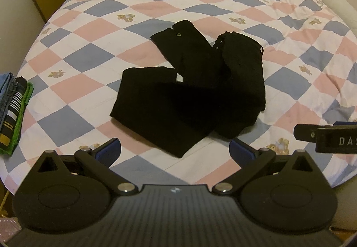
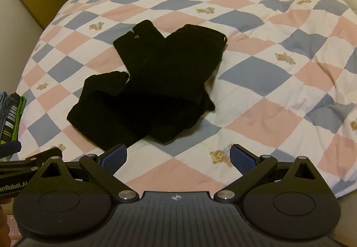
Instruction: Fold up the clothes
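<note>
- A checked quilt in pink, blue and white is spread across most of the frame.
- Black trousers are laid crumpled at frame centre on the quilt, untouched.
- A stack of folded clothes is seen at the left edge.
- The left gripper is held spread apart, empty, at lower centre.
- The right gripper is likewise held spread, empty.

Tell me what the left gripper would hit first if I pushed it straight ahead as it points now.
Probably the near corner of the black trousers, lying crumpled on the checked quilt. The left gripper is open, aimed at that hem; depth is unclear, so it may touch quilt first.
</note>
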The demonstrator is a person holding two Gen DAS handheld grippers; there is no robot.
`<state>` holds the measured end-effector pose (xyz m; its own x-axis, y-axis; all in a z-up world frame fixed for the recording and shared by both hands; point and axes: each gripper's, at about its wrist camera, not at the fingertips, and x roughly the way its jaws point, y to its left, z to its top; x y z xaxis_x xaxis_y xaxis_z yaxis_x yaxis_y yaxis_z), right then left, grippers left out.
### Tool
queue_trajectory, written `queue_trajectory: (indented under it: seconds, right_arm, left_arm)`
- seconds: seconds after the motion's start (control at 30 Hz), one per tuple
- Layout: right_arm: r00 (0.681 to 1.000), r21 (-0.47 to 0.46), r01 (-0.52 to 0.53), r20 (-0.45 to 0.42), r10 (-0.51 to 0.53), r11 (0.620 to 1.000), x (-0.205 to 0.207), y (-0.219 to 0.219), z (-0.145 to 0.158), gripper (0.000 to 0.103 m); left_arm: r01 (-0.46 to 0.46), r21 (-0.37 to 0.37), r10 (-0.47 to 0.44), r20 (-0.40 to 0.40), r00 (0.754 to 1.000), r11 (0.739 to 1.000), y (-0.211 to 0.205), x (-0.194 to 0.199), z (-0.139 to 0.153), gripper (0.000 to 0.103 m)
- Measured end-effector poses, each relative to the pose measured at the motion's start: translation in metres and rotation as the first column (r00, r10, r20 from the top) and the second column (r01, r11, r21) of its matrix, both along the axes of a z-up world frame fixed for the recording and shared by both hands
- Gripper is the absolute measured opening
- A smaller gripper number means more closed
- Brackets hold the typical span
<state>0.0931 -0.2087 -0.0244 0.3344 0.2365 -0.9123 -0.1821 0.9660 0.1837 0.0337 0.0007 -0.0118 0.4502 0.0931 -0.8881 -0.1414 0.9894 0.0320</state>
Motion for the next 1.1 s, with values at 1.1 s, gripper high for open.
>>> queue_trajectory:
  seconds: [1.1]
  right_arm:
    - [0.989,-0.039,0.108,-0.093,-0.111,0.993,0.097,0.039,-0.047,0.101]
  left_arm:
    - [0.069,-0.055,-0.078,-0.164,0.983,0.996,0.054,0.114,-0.062,0.102]
